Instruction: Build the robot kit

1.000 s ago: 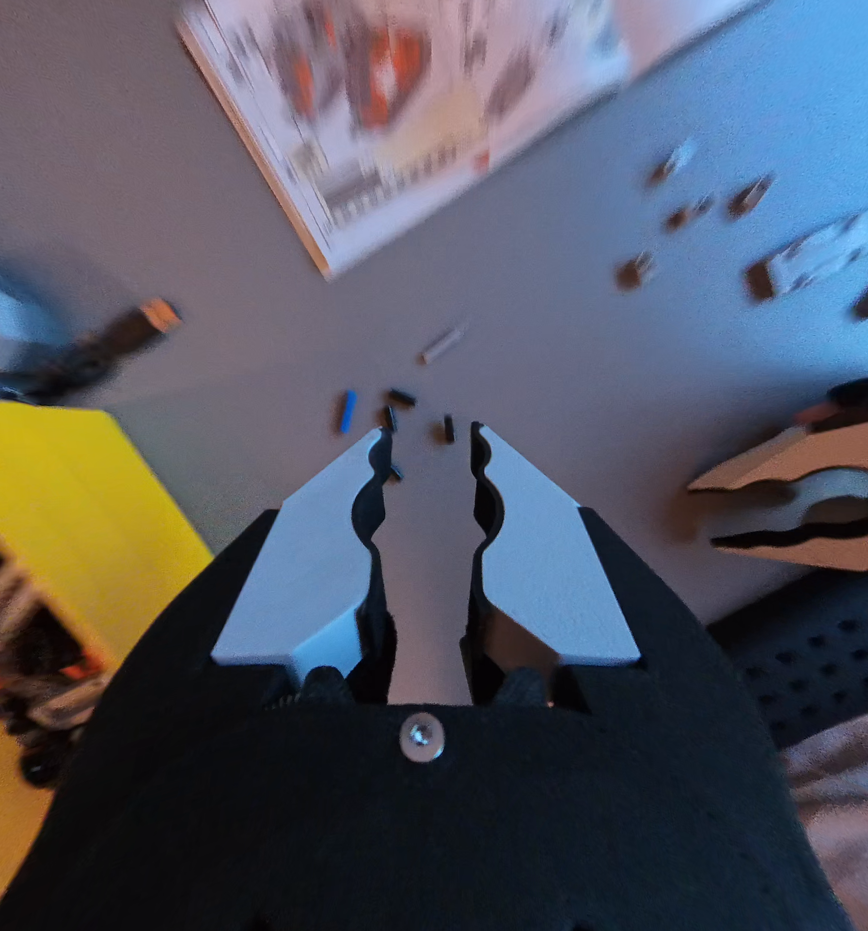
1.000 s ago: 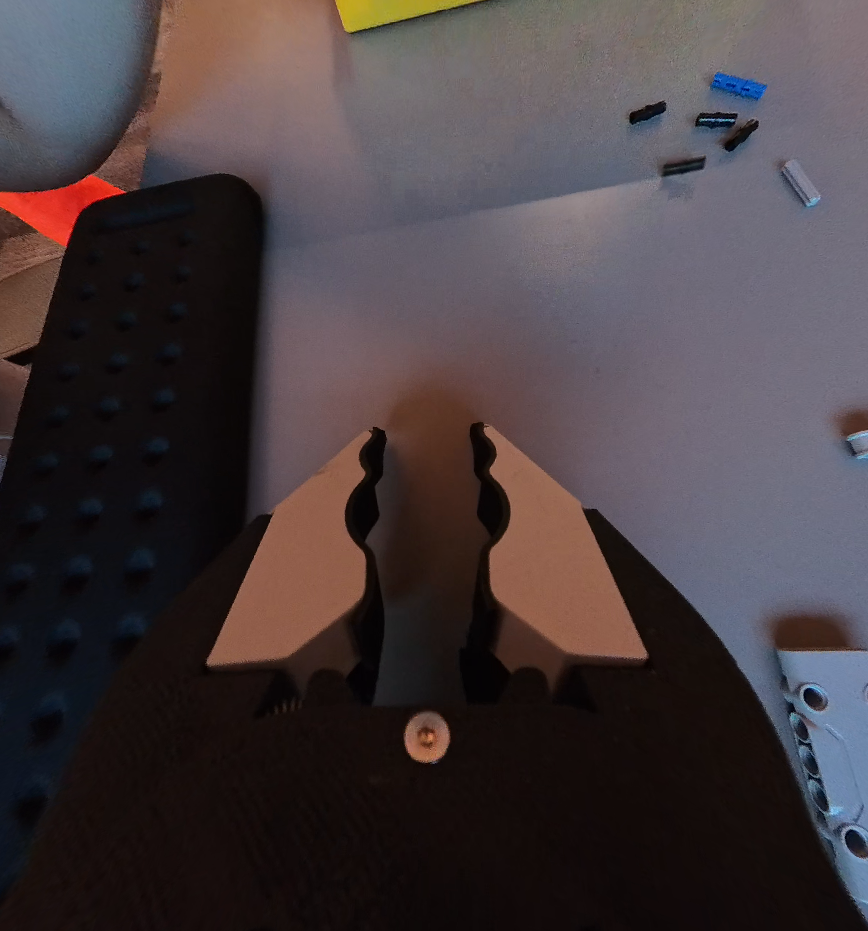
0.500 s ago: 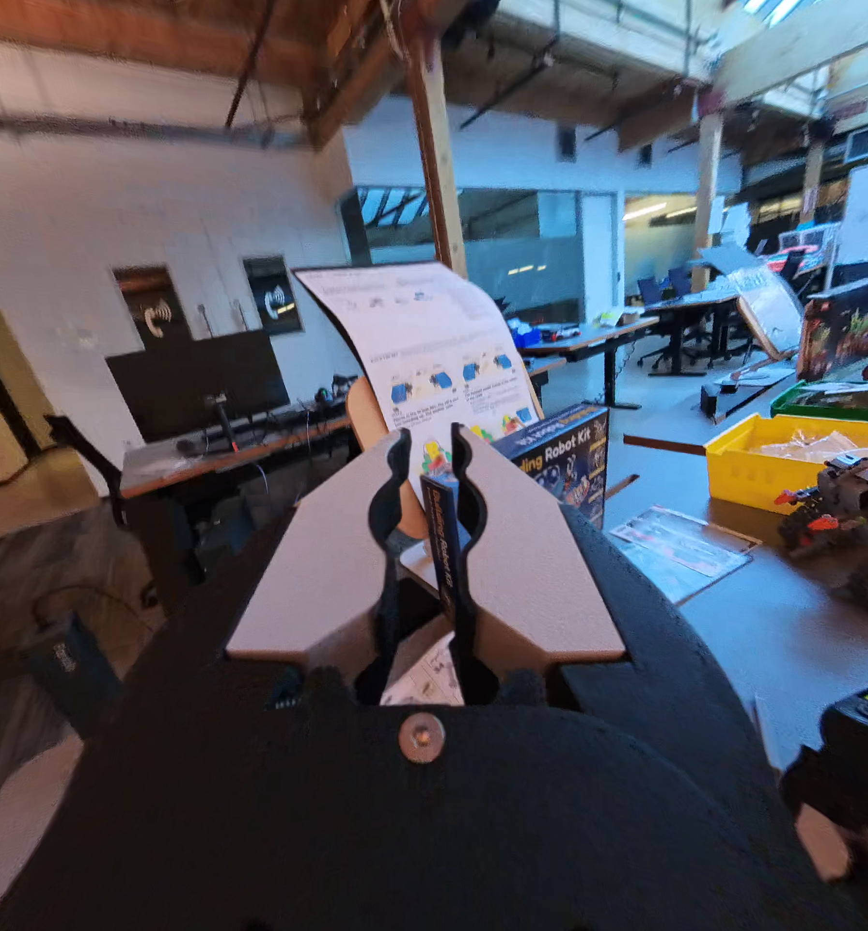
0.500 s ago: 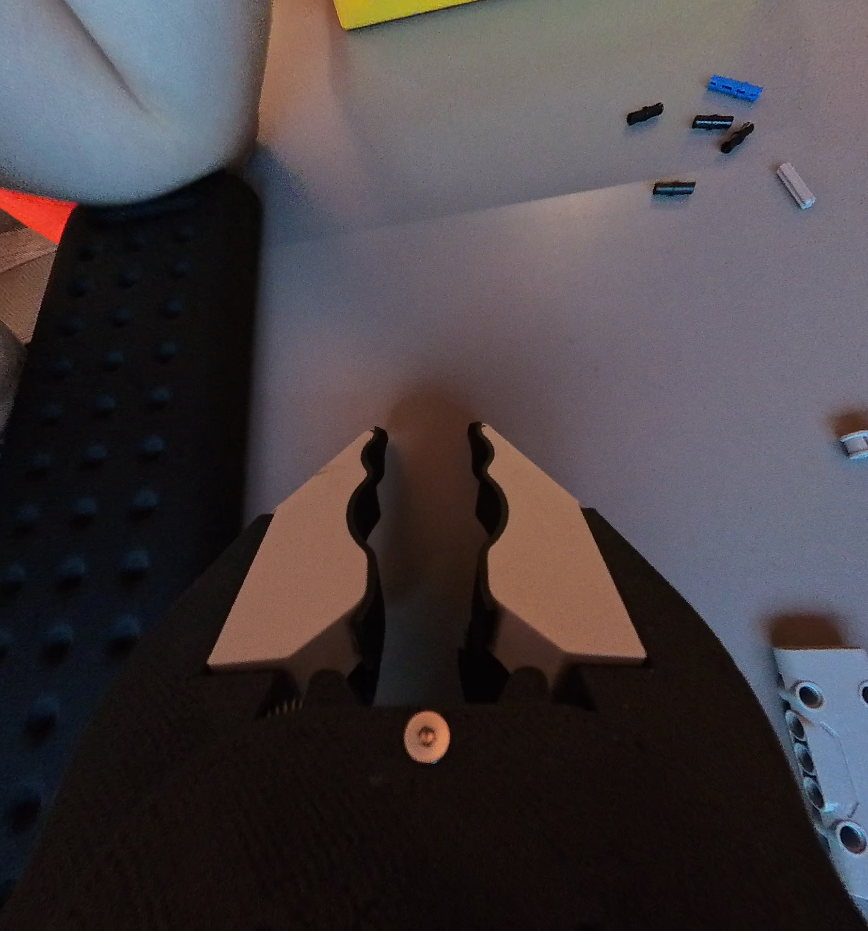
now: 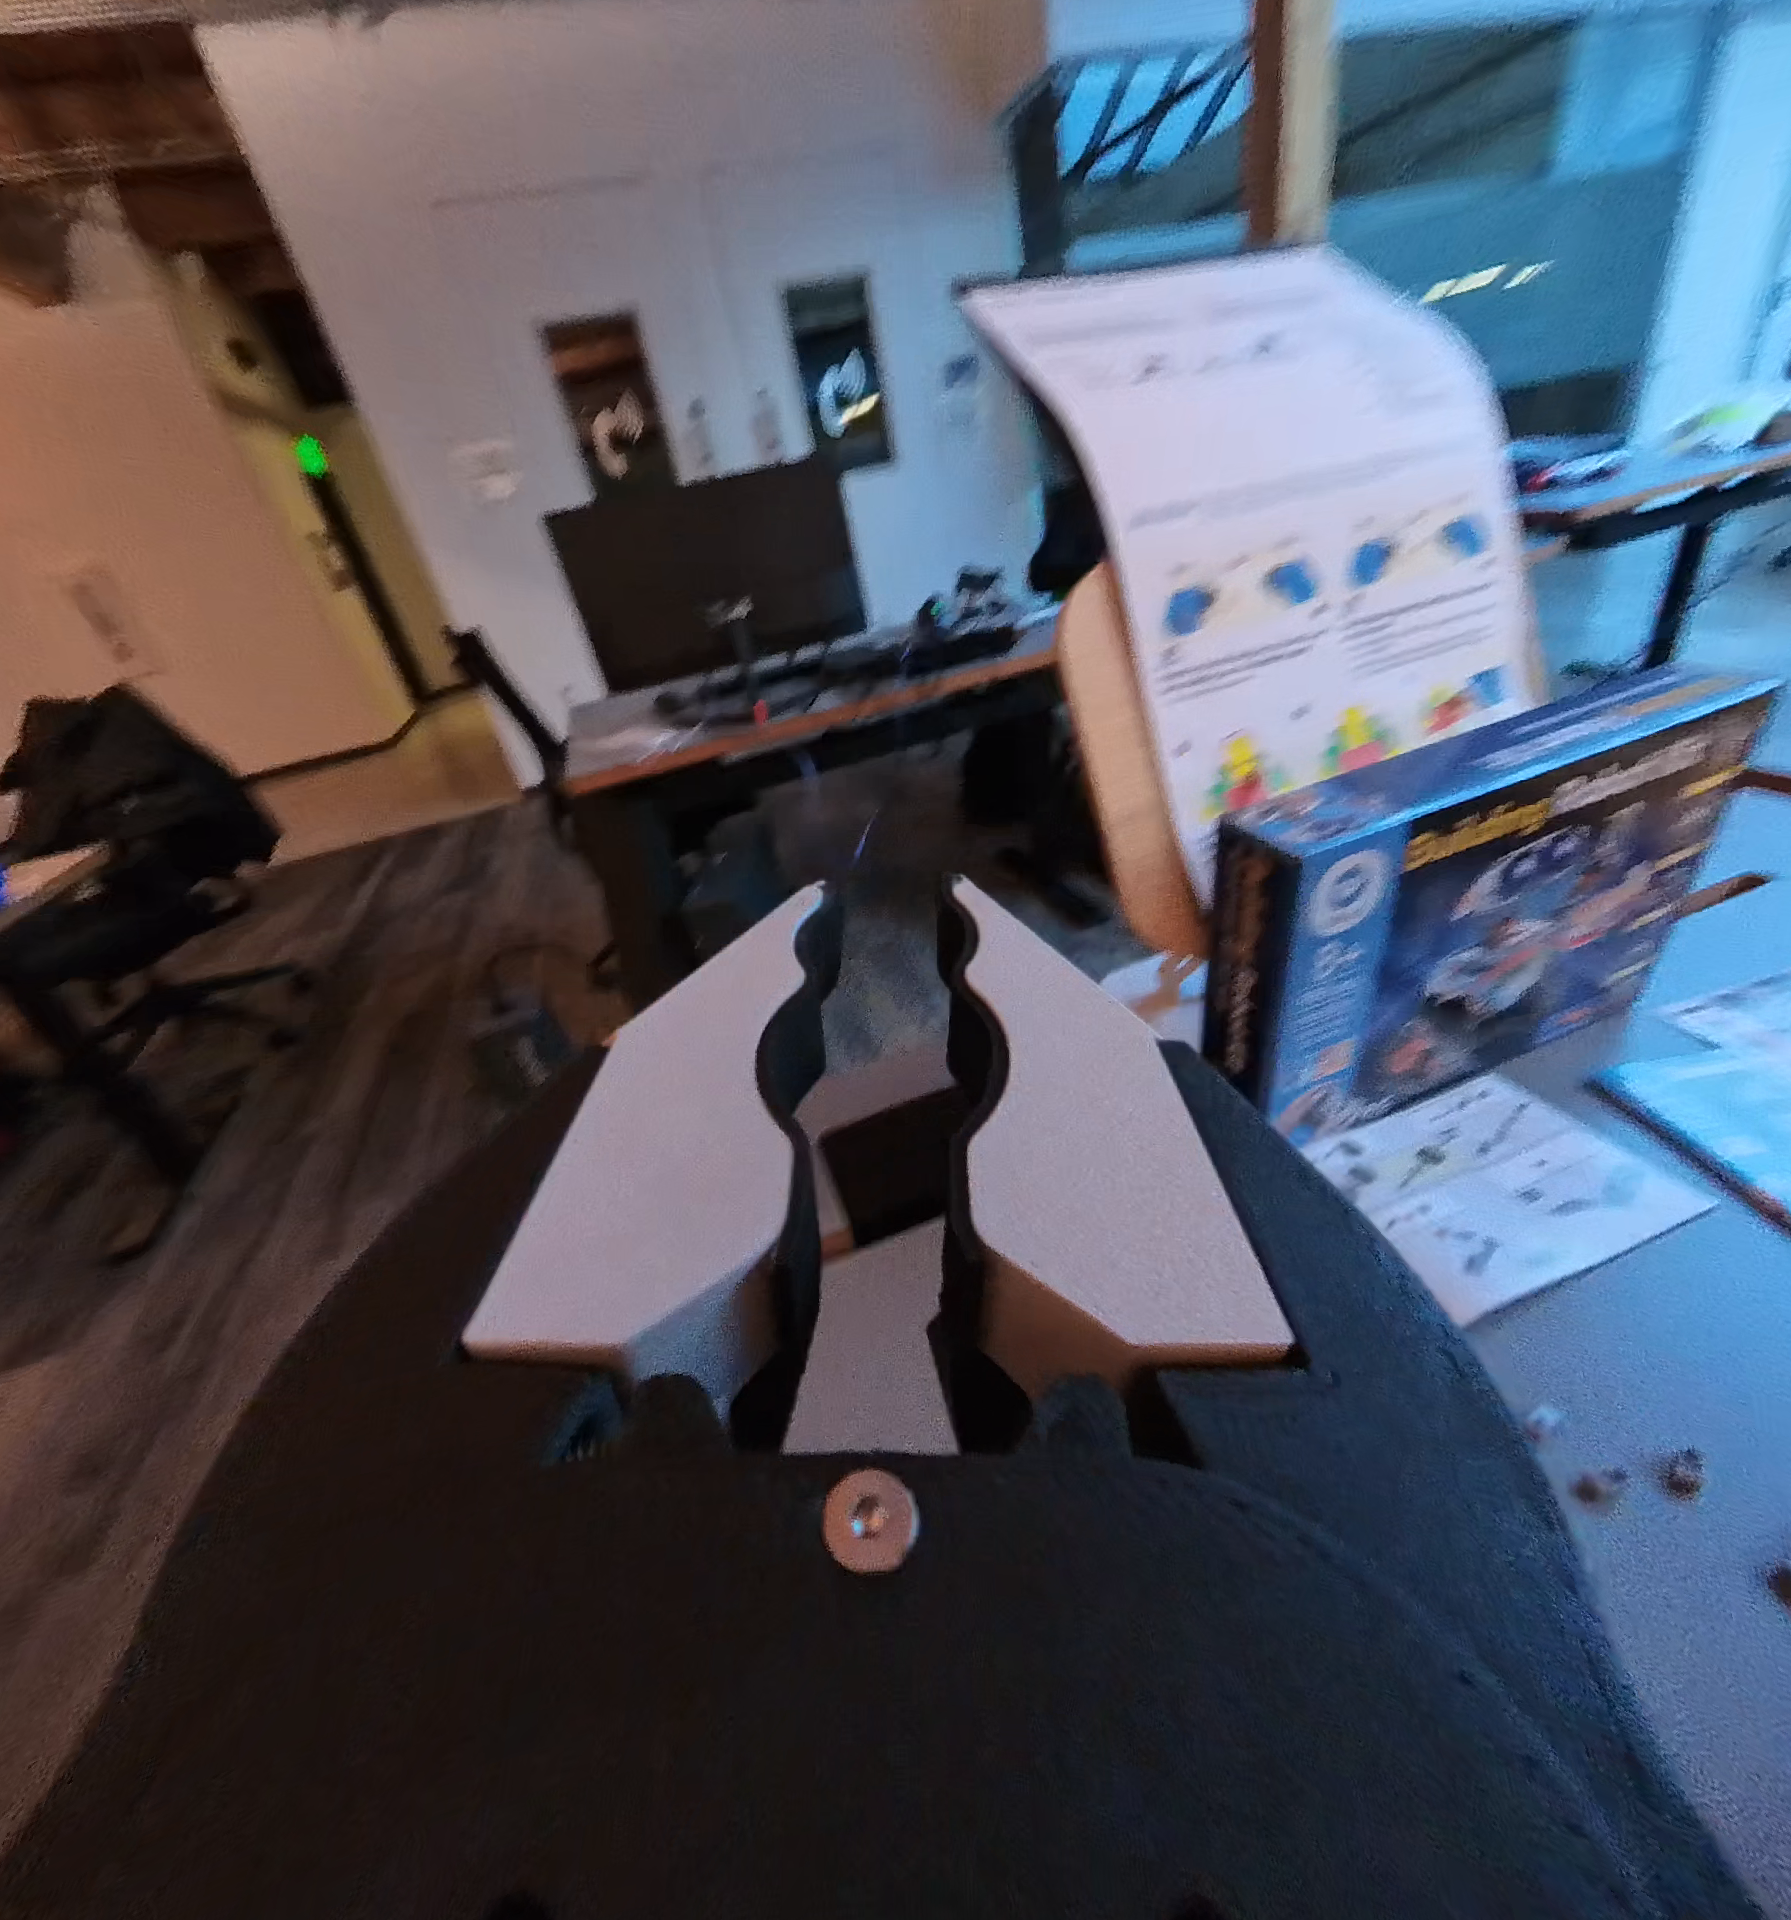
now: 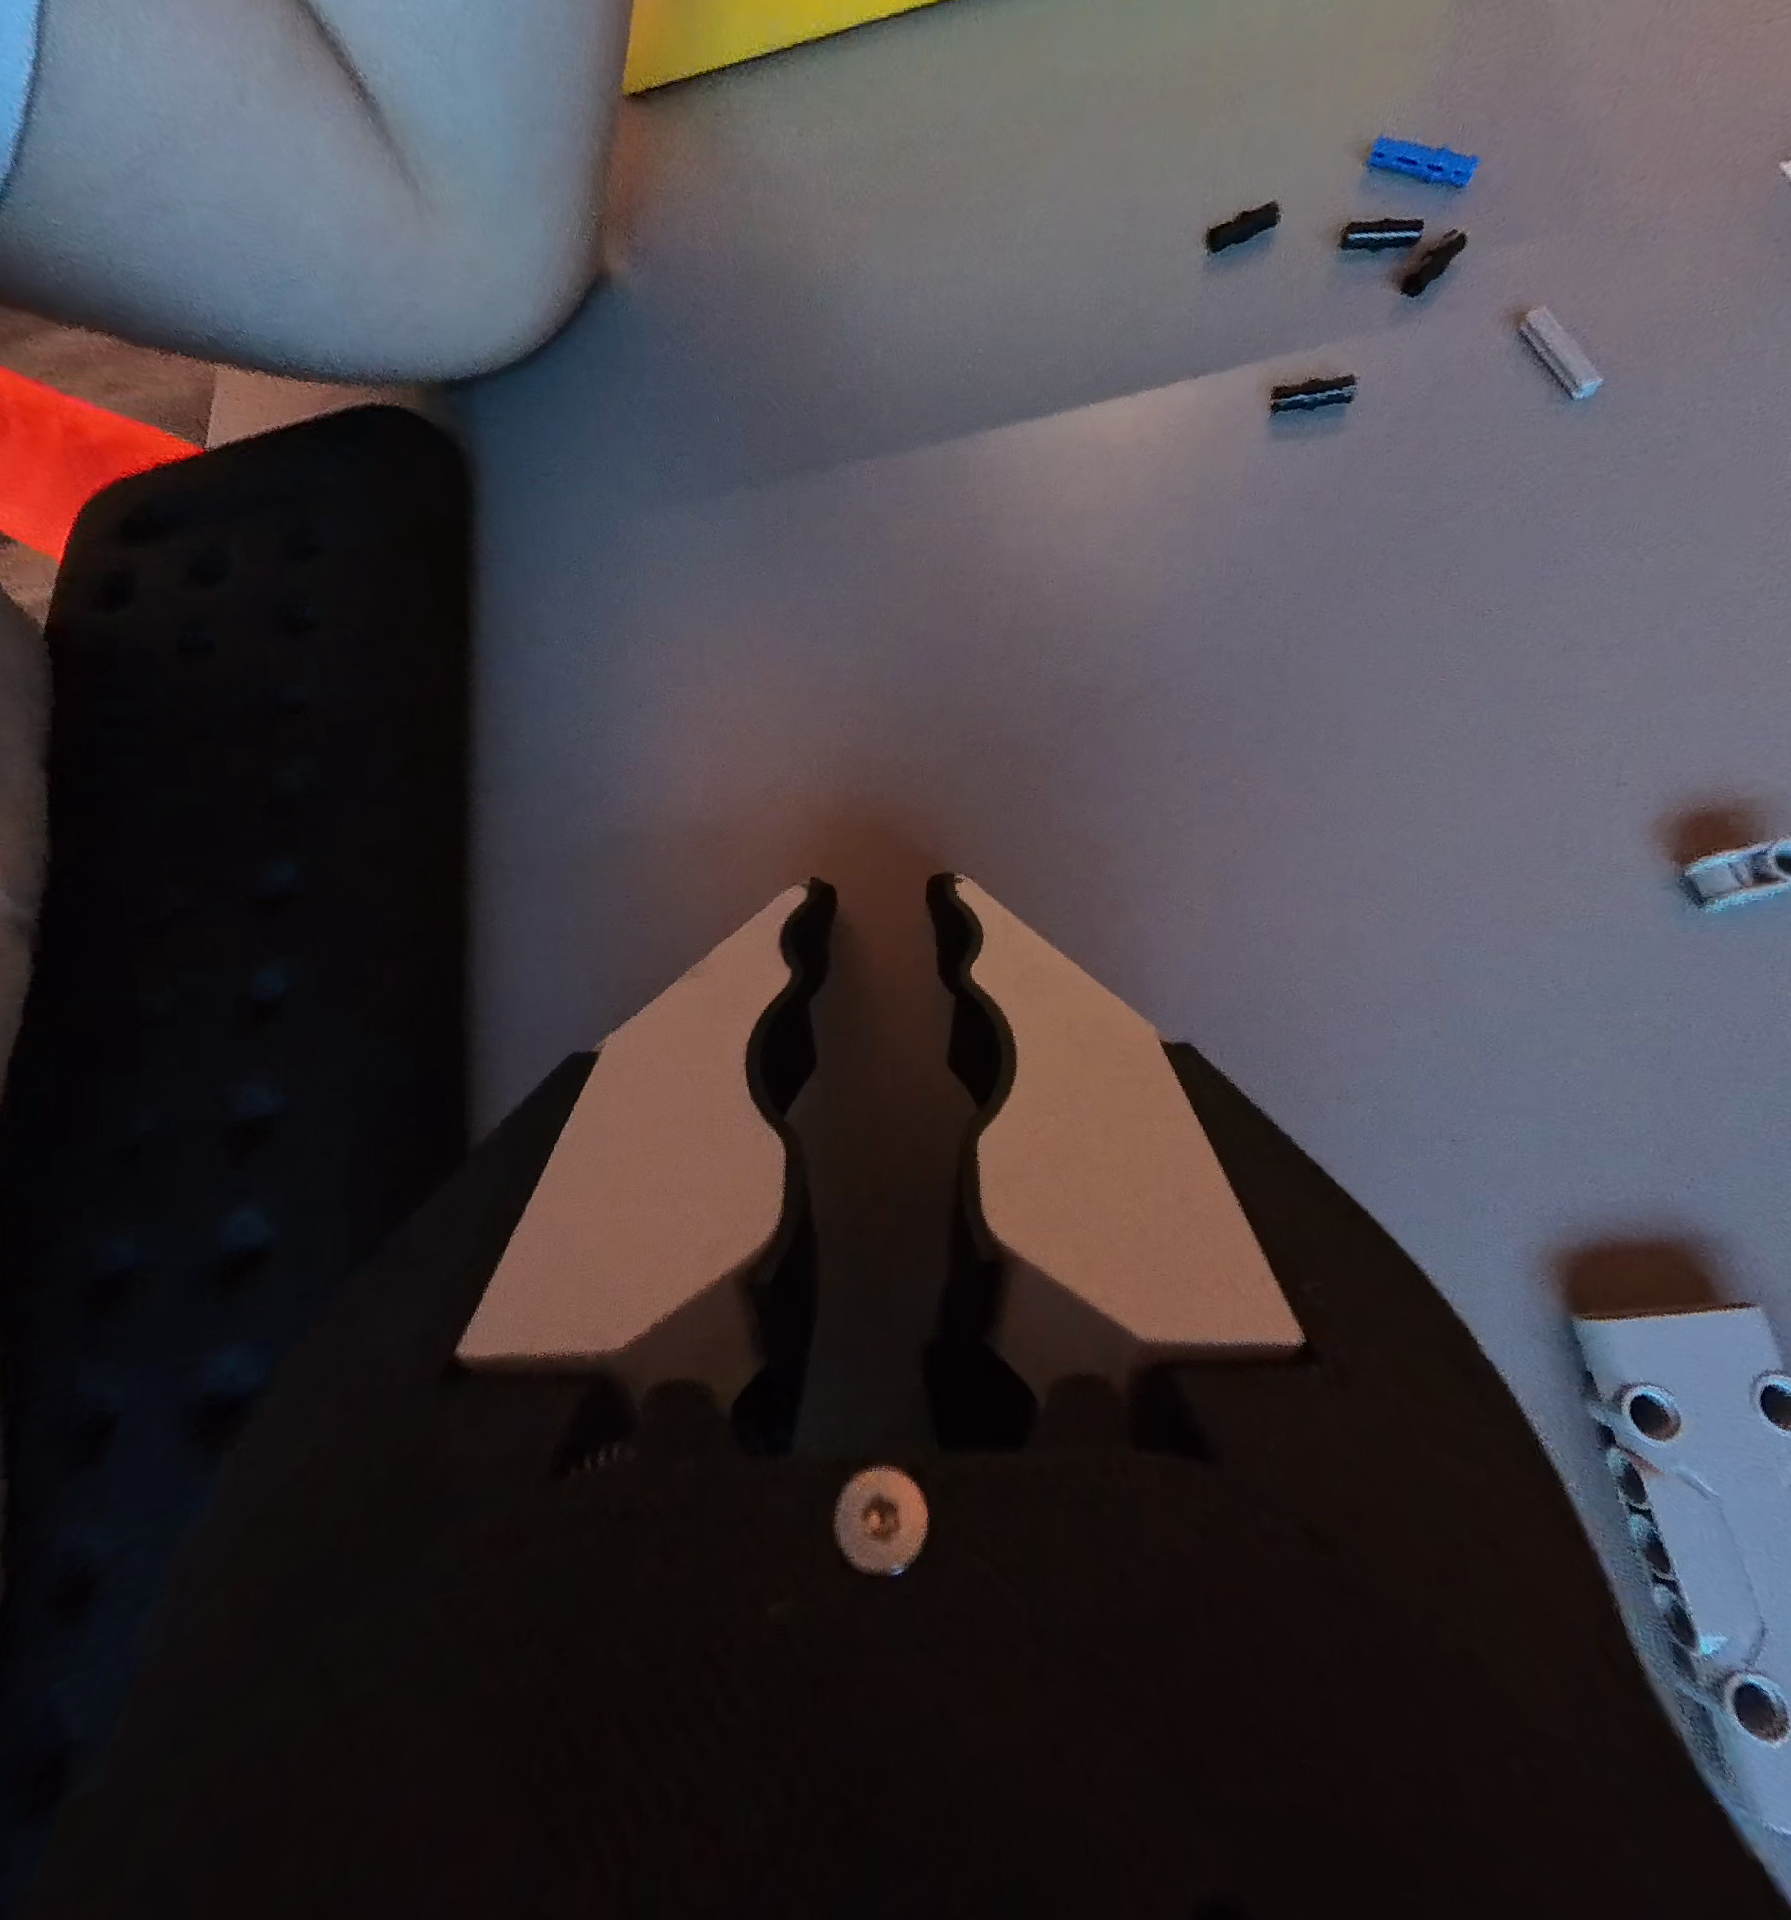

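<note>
Left claw [image 5: 886, 894] is raised off the worktop [image 5: 1649, 1382] and points out across the room — jaws part-open w/ a narrow gap, nothing between them. Nearest thing is a blue kit box [image 5: 1473, 894] standing upright to its right, a curled instruction sheet [image 5: 1286, 499] propped behind the box and flat leaflets [image 5: 1493, 1195] at its foot. View is motion-blurred, so small bits at the lower right can't be told apart.

Right claw [image 6: 880, 894] hangs low over bare worktop, jaws likewise narrowly apart & empty. A black studded strip [image 6: 247, 883] lies just beside it on the left. Well apart, further out: four black pins [image 6: 1312, 395], a blue pin [image 6: 1421, 161], a grey sleeve [image 6: 1558, 351]. A grey connector [image 6: 1748, 871] and a grey holed panel [image 6: 1722, 1558] sit to the right.

Handling, as a judgement: the pins are prob. light, stiff plastic that would roll or skid — best pinched across the middle in a jaw notch. Panel looks rigid; its long edges suit a grip.
</note>
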`<state>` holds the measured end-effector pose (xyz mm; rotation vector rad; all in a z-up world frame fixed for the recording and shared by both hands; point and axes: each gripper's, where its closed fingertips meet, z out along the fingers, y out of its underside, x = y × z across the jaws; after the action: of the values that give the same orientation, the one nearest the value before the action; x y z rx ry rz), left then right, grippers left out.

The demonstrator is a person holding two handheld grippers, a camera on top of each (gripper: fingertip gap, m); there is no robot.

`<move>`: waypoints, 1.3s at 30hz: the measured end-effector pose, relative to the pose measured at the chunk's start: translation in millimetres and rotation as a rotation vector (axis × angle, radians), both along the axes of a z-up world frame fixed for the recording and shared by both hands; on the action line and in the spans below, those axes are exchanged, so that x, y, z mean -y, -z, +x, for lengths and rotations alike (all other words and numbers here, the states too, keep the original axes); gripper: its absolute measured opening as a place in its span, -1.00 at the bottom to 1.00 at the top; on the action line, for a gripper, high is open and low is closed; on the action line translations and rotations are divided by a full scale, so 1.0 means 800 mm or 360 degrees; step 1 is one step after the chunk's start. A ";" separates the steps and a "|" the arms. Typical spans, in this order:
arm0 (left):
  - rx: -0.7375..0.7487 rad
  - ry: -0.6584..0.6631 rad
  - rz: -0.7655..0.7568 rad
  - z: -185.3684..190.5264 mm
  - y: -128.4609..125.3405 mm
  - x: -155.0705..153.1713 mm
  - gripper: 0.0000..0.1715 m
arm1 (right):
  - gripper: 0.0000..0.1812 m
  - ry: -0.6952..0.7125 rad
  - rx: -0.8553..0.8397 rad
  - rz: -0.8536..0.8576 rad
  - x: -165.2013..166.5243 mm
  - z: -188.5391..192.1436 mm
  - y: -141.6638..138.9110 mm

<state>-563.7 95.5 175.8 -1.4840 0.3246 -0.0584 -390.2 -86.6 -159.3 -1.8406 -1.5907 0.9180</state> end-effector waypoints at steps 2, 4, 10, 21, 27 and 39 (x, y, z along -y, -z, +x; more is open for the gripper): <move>-0.0018 -0.0059 -0.0113 -0.017 0.014 -0.004 -0.84 | -0.78 0.0028 -0.0014 -0.0042 -0.003 -0.001 -0.001; 0.0018 0.0002 -0.0096 -0.016 0.011 -0.004 -0.86 | -0.79 0.0047 -0.0018 -0.0009 -0.007 -0.001 -0.003; 0.0328 0.0120 0.0300 -0.026 -0.042 0.017 -0.83 | -0.74 0.0175 -0.0304 0.0243 -0.031 -0.012 -0.049; 0.0491 0.0248 0.0484 -0.015 -0.066 0.031 -0.81 | -0.70 0.0330 -0.0539 0.0211 -0.053 0.004 -0.081; 0.0574 0.0118 0.0449 -0.042 -0.062 0.024 -0.62 | -0.75 0.0280 -0.0451 0.0170 -0.047 0.003 -0.065; 0.0776 0.0269 0.0369 -0.039 -0.057 0.016 -0.46 | -0.85 0.0342 -0.0596 0.0238 -0.056 0.009 -0.089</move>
<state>-595.1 82.4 221.8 -1.1648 0.0557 -0.4939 -383.4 -41.7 -88.3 -1.5882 -1.1765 0.9512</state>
